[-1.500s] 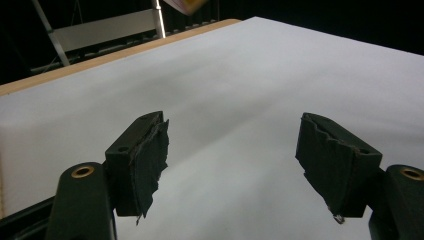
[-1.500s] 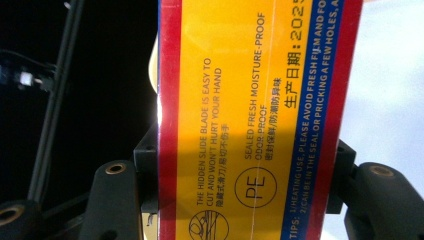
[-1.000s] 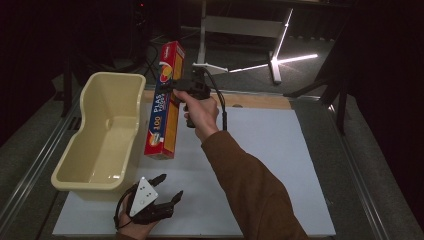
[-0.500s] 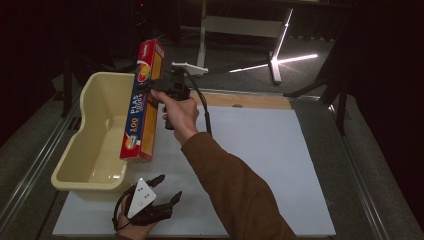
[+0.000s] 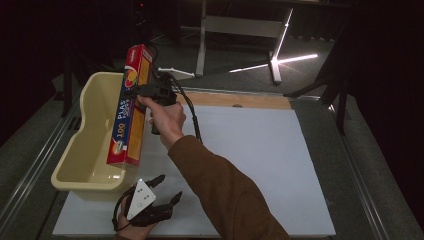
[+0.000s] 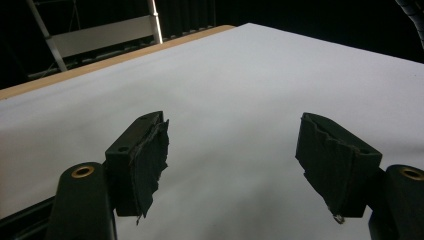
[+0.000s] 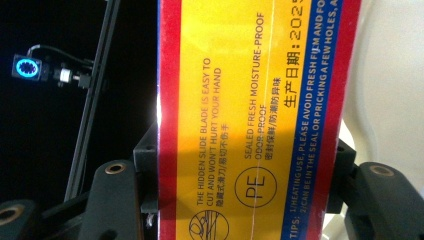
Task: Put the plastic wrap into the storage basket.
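High view: the right gripper [image 5: 146, 91] is held up over the inner edge of the yellow tub [image 5: 82, 172], jaws closed on a long plastic-wrap box [image 5: 128, 117] approx. mid-length; the box hangs tilted, top end toward the far side, bottom end low over the tub's near corner, part over the tub & part over the white mat [image 5: 260, 150]. Whether the bottom end touches the tub can't be told. The right hand [image 5: 165, 117] grips the handle, brown sleeve [image 5: 225, 195] running down to the bottom edge, cable looping beside the wrist. The left gripper [image 5: 167, 189] sits low at the near edge of the mat, just beside the tub's near wall, w/ its white 3-cornered plate on top; its 2 jaws are spread, nothing between them. Left gripper view: the 2 black jaws stand wide apart over bare white mat, the left gripper [image 6: 232, 160] holding nothing; pads look frayed; a wooden strip [image 6: 110, 59] borders the mat's far side. Right gripper view: the box [image 7: 257, 115] fills the gap of the right gripper [image 7: 245, 200], both jaws pressed on its sides; yellow face w/ red & blue bands, "PE" mark legible; pale tub wall [image 7: 385, 90] at right, a lit blue ring on a dark stand [image 7: 27, 67] at left.
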The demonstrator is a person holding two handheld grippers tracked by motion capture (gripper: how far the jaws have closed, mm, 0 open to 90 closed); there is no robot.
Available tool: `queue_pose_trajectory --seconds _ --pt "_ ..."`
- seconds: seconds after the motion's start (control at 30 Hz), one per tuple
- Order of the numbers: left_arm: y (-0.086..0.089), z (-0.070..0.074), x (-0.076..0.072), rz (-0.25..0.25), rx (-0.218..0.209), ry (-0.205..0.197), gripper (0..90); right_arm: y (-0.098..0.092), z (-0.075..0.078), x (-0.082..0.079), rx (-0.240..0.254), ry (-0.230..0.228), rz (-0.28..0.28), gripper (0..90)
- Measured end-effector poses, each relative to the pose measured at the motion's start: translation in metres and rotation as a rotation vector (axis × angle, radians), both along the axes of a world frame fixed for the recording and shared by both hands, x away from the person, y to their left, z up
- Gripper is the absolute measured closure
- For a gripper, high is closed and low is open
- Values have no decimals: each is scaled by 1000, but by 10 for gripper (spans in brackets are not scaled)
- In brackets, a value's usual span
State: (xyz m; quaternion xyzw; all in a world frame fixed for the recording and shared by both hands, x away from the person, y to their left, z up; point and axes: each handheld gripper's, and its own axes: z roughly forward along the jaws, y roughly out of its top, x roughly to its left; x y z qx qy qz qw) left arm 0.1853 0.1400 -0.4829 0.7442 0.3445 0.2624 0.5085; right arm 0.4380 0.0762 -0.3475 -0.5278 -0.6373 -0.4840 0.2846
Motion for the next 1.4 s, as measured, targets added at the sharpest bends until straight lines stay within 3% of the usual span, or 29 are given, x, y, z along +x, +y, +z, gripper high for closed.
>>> queue_pose_trajectory --seconds 0.07,0.5,1.03,1.4 --pt "1 1 0 5 -7 -3 286 4 -6 2 7 27 -4 398" --pt "3 2 0 5 -20 -10 286 20 -19 1 14 50 -16 397" --pt "6 2 0 4 -30 -7 287 39 -36 -3 -1 85 11 396" --pt "9 2 1 16 -30 -8 293 48 -40 -8 -25 63 14 396"
